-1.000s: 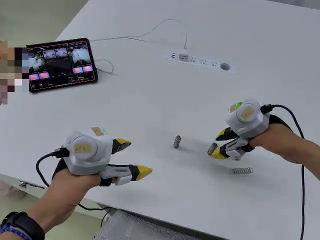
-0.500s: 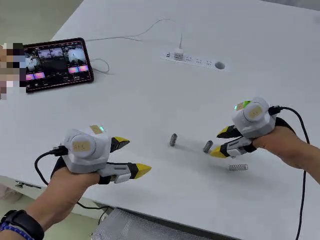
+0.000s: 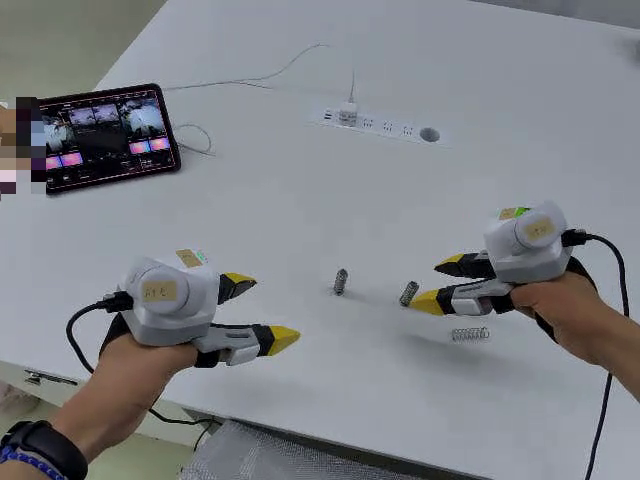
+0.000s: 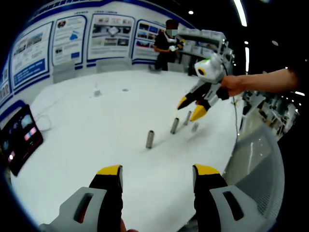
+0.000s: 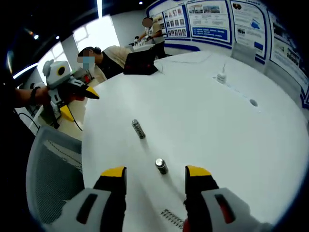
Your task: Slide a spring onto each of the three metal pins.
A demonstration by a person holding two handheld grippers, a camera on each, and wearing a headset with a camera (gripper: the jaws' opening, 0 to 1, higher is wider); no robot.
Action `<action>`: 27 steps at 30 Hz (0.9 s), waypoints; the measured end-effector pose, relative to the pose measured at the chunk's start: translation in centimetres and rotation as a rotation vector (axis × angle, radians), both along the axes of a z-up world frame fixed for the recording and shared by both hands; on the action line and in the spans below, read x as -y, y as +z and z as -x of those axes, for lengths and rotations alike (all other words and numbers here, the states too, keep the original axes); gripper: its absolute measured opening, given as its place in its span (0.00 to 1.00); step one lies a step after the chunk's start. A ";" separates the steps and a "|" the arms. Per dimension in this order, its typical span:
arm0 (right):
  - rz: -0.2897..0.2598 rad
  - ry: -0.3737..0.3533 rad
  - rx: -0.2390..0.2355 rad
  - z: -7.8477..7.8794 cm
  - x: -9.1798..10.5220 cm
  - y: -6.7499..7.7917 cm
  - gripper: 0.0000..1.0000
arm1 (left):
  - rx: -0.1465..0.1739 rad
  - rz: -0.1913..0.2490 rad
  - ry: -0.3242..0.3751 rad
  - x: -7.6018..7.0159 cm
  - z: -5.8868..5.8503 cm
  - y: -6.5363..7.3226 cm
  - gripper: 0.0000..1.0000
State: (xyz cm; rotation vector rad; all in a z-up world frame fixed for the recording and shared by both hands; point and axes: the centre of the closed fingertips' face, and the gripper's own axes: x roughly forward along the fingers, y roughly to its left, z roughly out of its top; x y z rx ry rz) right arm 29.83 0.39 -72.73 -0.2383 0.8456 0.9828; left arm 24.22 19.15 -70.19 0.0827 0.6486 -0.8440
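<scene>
Both the left gripper [image 3: 265, 311] and the right gripper [image 3: 436, 282] show fingers apart, empty; a loose spring [image 3: 470, 334] lies near the right.

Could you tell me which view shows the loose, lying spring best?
The head view: the loose spring lies whole on the table, near the right tongs. The right gripper view shows it small and low between its tongs; in the left gripper view it is too far to make out.
</scene>
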 end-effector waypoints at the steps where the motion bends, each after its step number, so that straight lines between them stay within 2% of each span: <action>1: -0.010 -0.012 -0.002 0.2 0.1 0.0 0.52 | 0.001 -0.001 -0.001 0.0 0.0 0.0 0.60; 8: -0.071 -0.070 -0.005 1.1 0.3 0.4 0.55 | 0.003 0.000 -0.002 0.4 -0.1 0.0 0.60; 17: -0.114 -0.113 -0.002 1.6 1.1 0.1 0.59 | 0.006 0.002 0.002 0.6 -0.2 0.2 0.61; 21: -0.120 -0.135 -0.004 1.8 1.8 -0.1 0.60 | 0.002 0.004 0.005 0.8 -0.2 0.2 0.62; 27: -0.121 -0.171 -0.005 3.1 2.7 -0.4 0.63 | -0.003 0.002 -0.001 1.1 -0.1 0.0 0.63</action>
